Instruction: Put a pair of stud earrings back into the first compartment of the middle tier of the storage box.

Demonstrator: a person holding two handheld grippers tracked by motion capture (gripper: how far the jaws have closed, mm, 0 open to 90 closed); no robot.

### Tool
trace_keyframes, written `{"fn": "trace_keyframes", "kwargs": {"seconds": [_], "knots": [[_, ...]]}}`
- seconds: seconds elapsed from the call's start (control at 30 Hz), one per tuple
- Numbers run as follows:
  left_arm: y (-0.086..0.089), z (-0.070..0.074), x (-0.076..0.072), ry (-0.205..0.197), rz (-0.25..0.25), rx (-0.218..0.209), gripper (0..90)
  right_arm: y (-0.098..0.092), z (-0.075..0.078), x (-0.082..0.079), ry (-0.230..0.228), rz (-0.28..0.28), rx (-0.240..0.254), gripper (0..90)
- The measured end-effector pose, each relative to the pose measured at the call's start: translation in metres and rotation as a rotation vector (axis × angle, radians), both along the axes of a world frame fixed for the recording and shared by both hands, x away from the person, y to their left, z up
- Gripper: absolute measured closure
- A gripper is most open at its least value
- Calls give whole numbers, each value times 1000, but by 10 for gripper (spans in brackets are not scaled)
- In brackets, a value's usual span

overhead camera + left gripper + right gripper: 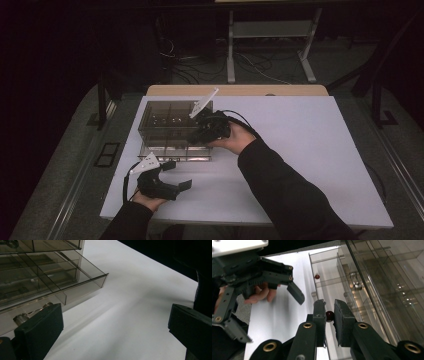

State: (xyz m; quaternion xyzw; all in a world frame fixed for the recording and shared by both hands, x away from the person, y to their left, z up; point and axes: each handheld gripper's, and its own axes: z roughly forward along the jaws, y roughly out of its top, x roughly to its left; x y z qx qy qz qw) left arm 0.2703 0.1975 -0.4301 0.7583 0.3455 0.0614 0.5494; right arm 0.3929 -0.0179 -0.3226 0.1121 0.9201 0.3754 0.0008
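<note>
A smoky clear drawer cabinet (167,122) stands on the white table, with its bottom drawer (175,154) pulled out toward me. My right gripper (196,139) hovers over the cabinet's front right corner. In the right gripper view this gripper (329,308) is shut on a small dark red bead (329,315) above the open drawer (322,267). A second red bead (317,276) lies in that drawer. My left gripper (176,174) rests near the table's front left, just in front of the drawer, and is open. In its own view the left gripper (115,335) has nothing between its pads.
Small metal parts (21,317) lie in the open drawer (75,287), and more sit in the upper compartments (357,285). A bare stretch of white table (310,150) lies to the right of the cabinet. The person's sleeve (280,190) crosses the table's front right.
</note>
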Motion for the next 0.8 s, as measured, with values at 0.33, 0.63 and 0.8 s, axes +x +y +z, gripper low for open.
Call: {"fn": "trace_keyframes", "kwargs": {"seconds": [0.33, 0.63, 0.8], "knots": [[0, 0, 0, -2, 0, -2, 0, 31, 7, 9, -7, 12, 16, 789], [1, 0, 0, -1, -1, -2, 0, 60, -4, 19, 7, 19, 27, 790], [1, 0, 0, 1, -4, -4, 0, 74, -15, 25, 26, 16, 36, 790]]}}
